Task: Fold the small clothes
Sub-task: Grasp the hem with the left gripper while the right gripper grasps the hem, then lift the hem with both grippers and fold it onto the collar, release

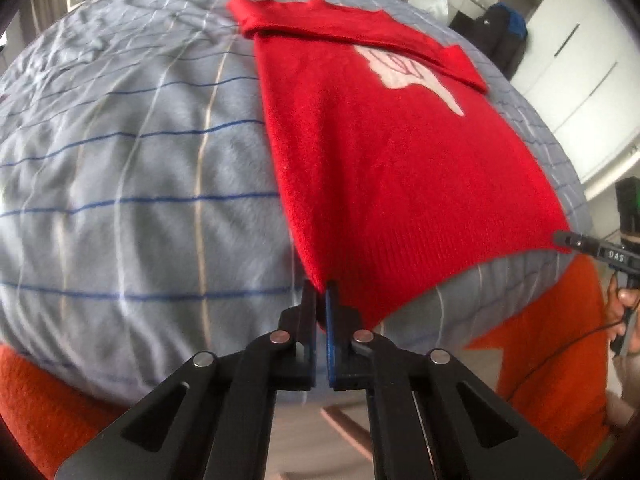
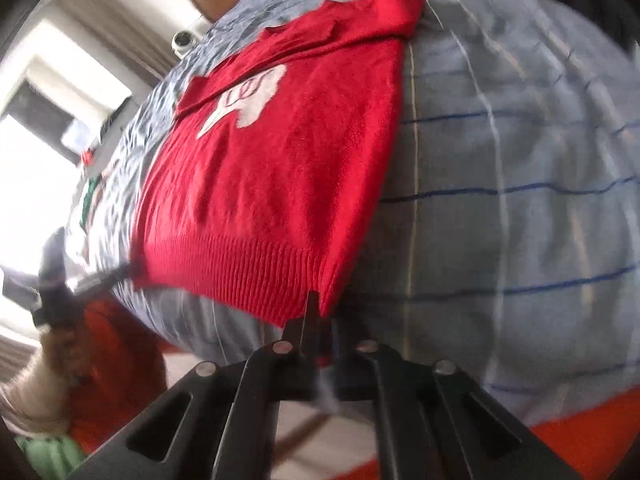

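A red knitted sweater (image 1: 384, 168) with a white motif (image 1: 404, 72) lies flat on the bed, its sleeves folded across the chest. My left gripper (image 1: 322, 288) is shut on the near left corner of the ribbed hem. The right gripper (image 1: 560, 238) pinches the opposite hem corner at the bed's edge. In the right wrist view the sweater (image 2: 272, 168) stretches away, and my right gripper (image 2: 320, 304) is shut on the ribbed hem corner. The left gripper (image 2: 120, 272), blurred, holds the far hem corner with a hand behind it.
The bed's grey-blue checked duvet (image 1: 132, 168) spreads wide to the left of the sweater. An orange rug (image 1: 552, 344) lies on the floor below the bed edge. White wardrobes (image 1: 580, 60) and a dark bag (image 1: 504, 36) stand beyond. A bright window (image 2: 36, 128) is to the side.
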